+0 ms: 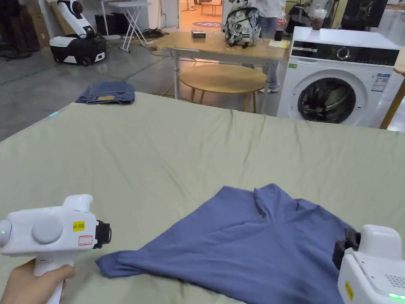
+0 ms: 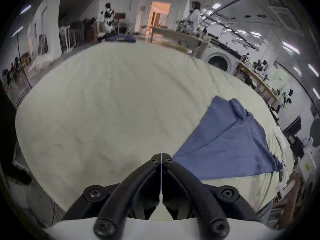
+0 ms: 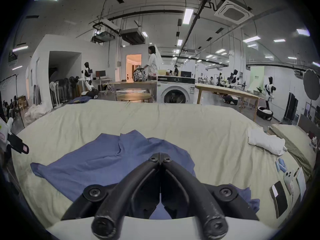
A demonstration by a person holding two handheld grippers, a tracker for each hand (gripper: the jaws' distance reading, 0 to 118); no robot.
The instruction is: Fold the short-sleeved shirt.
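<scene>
Both tongs closed and empty, left gripper (image 2: 161,157) and right gripper (image 3: 160,156) above the rumpled shirt (image 1: 253,245) at the bed's (image 1: 166,150) near edge — probably they'll pinch one layer only, skewing the fold.

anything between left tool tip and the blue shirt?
Nothing: bare sheet lies between the left tool, jaws together, and the blue shirt, as the left gripper view shows.

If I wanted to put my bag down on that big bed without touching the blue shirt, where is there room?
The green sheet lies bare between the blue shirt and the folded jeans at the far left corner, and across the far side. The right edge is crowded: a white cloth and small gadgets.
</scene>
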